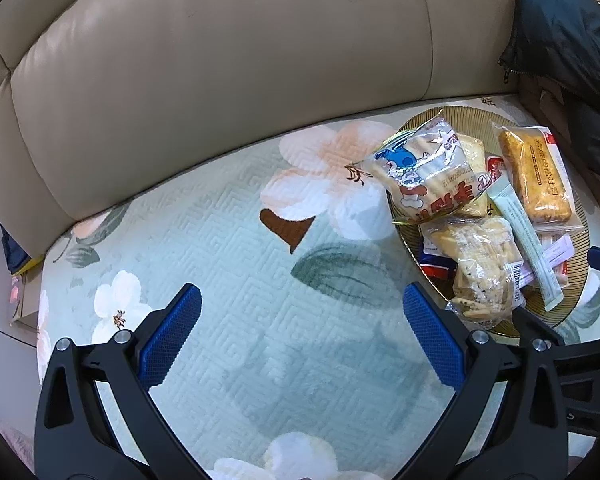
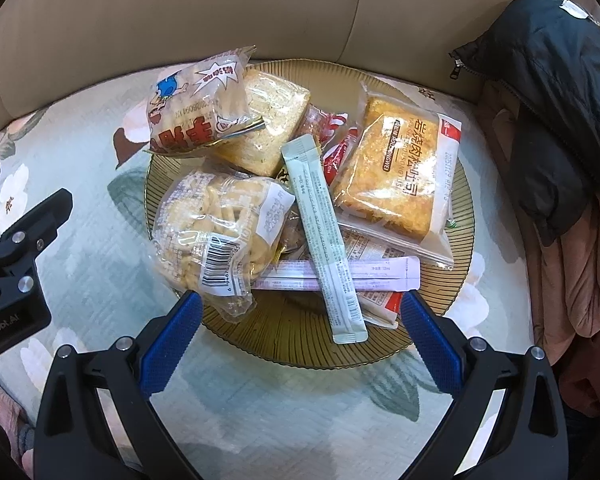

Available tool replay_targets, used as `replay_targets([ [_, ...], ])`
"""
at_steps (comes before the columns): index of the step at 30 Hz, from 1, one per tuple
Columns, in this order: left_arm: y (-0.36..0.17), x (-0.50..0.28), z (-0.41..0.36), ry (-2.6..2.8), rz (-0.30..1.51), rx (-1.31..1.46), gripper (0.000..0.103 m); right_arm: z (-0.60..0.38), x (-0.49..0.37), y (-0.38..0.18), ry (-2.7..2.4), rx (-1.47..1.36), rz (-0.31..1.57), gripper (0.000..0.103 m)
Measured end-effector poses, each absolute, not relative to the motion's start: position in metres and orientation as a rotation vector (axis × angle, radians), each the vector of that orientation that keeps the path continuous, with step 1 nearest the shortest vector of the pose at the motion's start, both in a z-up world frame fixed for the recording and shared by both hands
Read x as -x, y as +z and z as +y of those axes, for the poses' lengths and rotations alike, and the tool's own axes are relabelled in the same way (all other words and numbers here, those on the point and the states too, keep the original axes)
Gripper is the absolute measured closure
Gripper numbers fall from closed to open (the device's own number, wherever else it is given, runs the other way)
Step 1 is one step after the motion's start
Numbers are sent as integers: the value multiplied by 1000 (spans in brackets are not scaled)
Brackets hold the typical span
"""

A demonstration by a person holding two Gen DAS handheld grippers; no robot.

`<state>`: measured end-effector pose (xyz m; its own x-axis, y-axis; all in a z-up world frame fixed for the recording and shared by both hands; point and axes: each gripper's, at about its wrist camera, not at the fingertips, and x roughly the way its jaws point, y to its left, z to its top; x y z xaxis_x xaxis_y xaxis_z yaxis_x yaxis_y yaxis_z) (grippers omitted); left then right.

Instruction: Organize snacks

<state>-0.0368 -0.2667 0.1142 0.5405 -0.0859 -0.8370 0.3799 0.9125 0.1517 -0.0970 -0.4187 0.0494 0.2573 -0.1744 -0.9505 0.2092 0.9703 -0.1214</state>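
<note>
a: right gripper (image 2: 300,312), jaw state?
b: wide apart, nothing between the pads. both tips hang over the near rim of the plate (image 2: 300,350).
a: what's closest to them?
b: the clear biscuit bag (image 2: 216,220) just ahead of the left tip, barcode facing up. the pale green stick (image 2: 324,240) runs forward from the gap between the jaws, lying across a pink stick (image 2: 380,270). red-and-white packet corner touching or just shy of the right tip, can't tell which.
a: farther out?
b: toast pack (image 2: 396,176) ahead and right, cartoon bag (image 2: 200,108) ahead and left, tilted on a bread slice pack (image 2: 268,120). all piled on the plate.
a: left gripper (image 1: 302,308)?
b: also spread wide, empty, over bare floral cushion (image 1: 220,240). the plate (image 1: 576,304) sits off beyond its right finger; biscuit bag (image 1: 480,268) nearest that tip.
a: surroundings?
b: beige sofa back (image 1: 220,60) past the cushion, dark jacket (image 2: 552,92) far right.
</note>
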Motion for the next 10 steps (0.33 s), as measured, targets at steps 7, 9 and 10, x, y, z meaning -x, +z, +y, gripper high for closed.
replay_targets([
  [7, 114, 29, -234, -357, 988, -263, 3, -396, 109, 89, -292, 36, 1154, 5],
  [9, 110, 20, -208, -323, 980, -255, 3, -383, 107, 111, -269, -4, 1096, 5],
  [10, 107, 14, -193, -302, 984, -248, 3, -378, 104, 119, -252, -46, 1065, 5],
])
